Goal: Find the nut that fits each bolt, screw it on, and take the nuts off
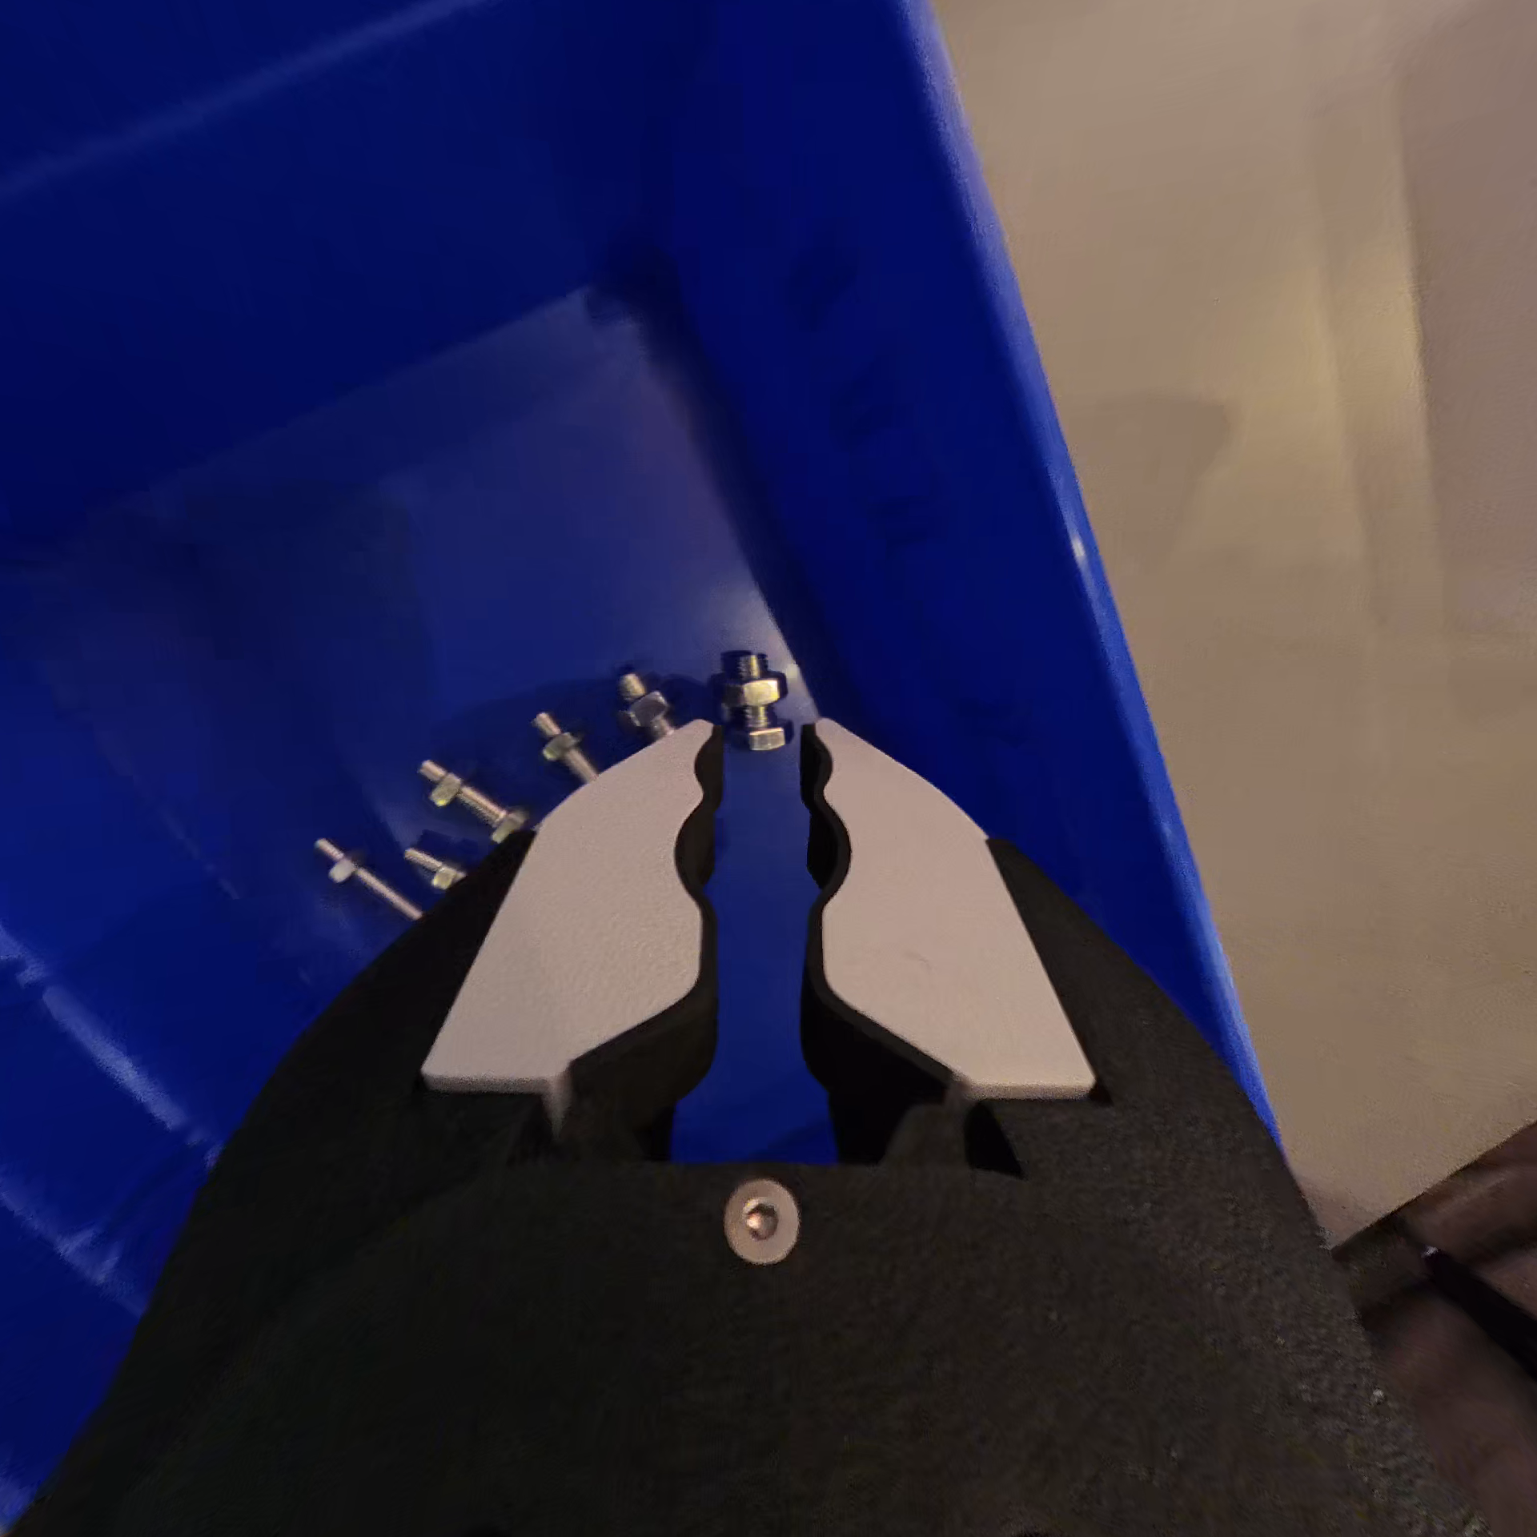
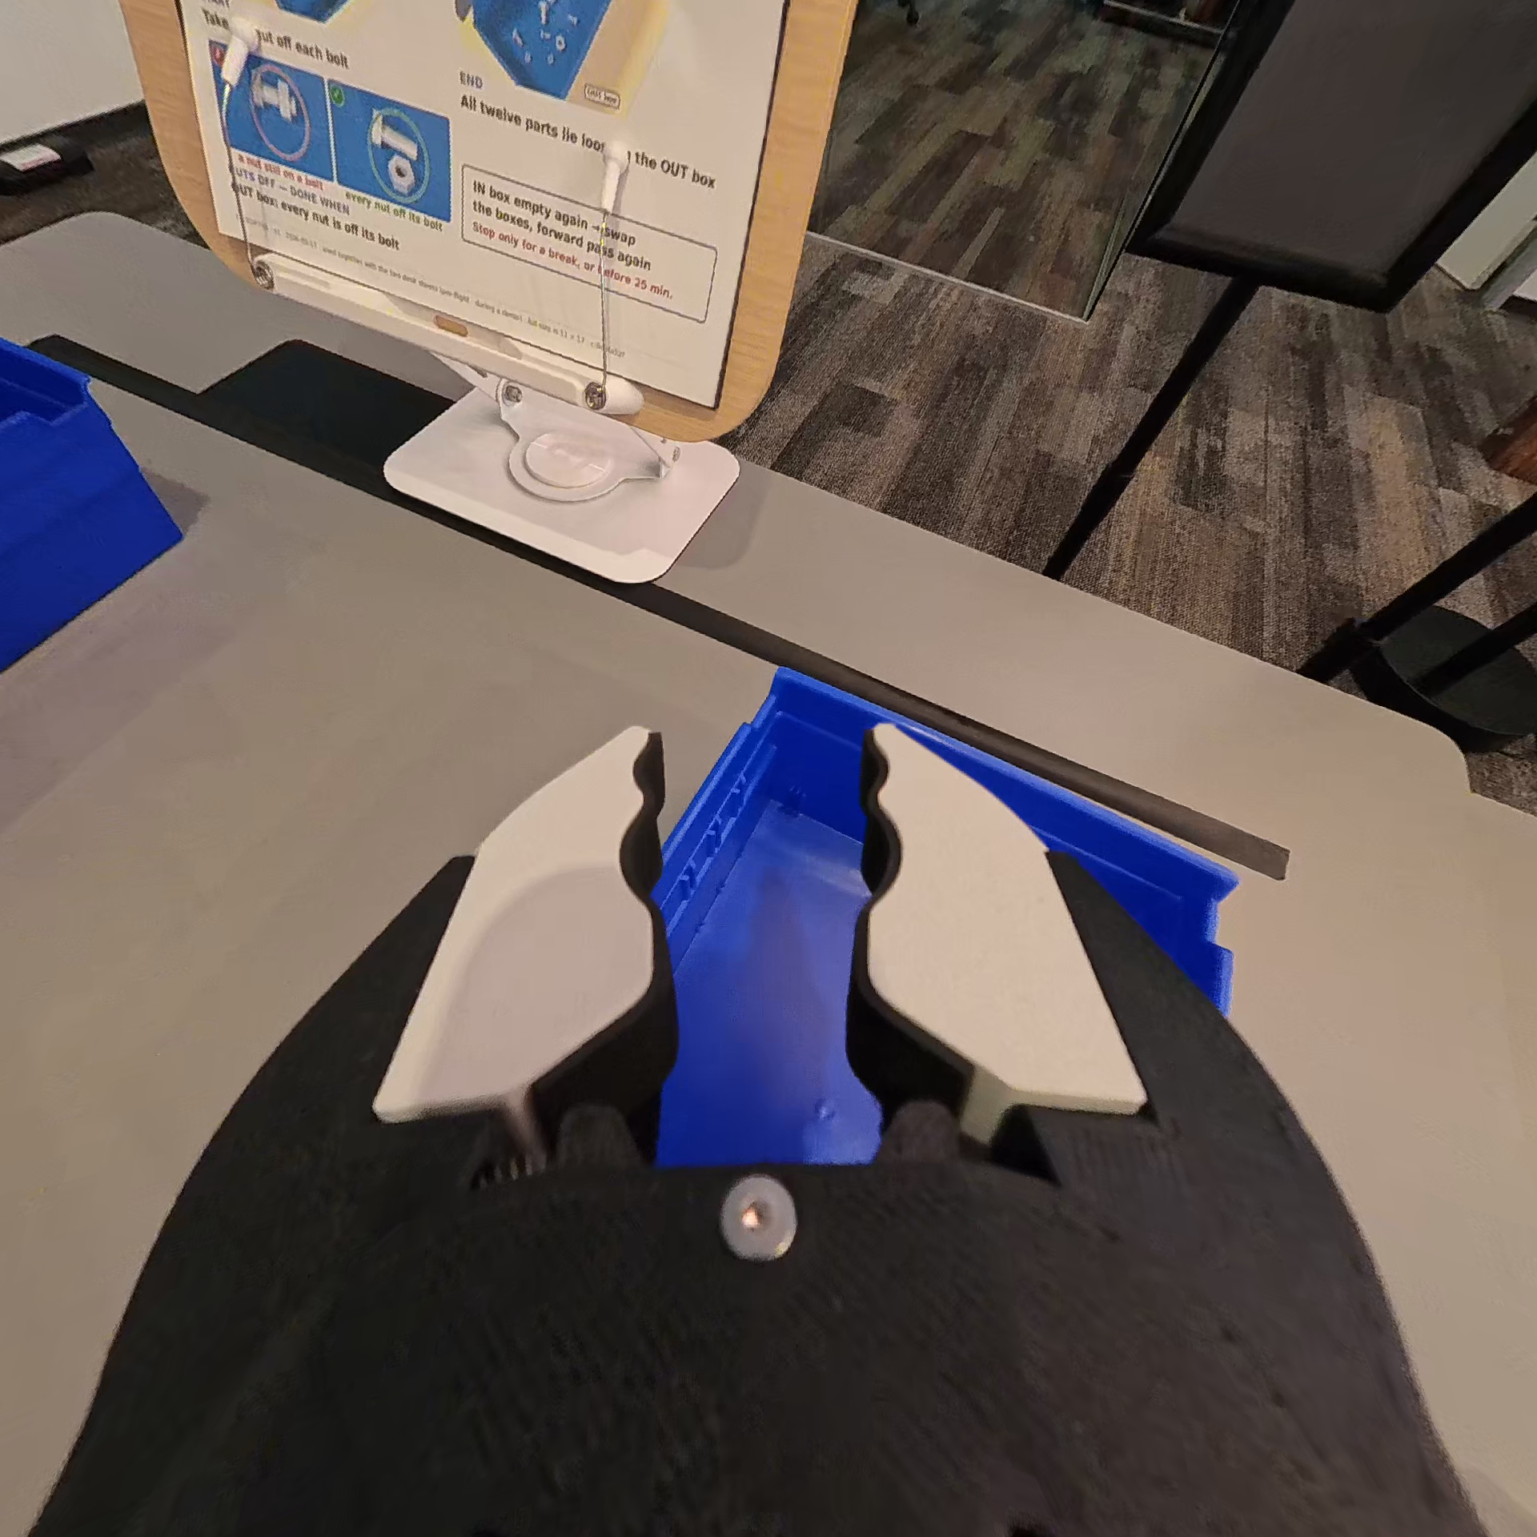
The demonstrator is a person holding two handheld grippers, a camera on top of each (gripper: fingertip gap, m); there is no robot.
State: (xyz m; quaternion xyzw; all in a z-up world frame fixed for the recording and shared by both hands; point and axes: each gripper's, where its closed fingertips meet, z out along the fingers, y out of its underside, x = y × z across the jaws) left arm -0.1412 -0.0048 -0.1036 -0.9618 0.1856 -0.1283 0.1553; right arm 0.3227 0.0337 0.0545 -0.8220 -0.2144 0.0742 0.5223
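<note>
In the left wrist view my left gripper [image 1: 757,725] is open inside a blue bin [image 1: 466,349]. A short thick bolt with a nut on it [image 1: 748,699] lies just beyond the fingertips, near the bin's right wall. Several thinner bolts with nuts on them [image 1: 470,800] lie in a row to the left, partly hidden by the left finger. In the right wrist view my right gripper [image 2: 761,736] is open and empty above a second blue bin [image 2: 1106,811], whose visible floor is bare.
A grey table [image 2: 333,748] carries both bins; the first bin's corner shows at the left of the right wrist view [image 2: 58,499]. A wooden instruction board on a white stand [image 2: 565,491] stands at the back. The table's right edge drops to a dark patterned floor [image 2: 1040,333].
</note>
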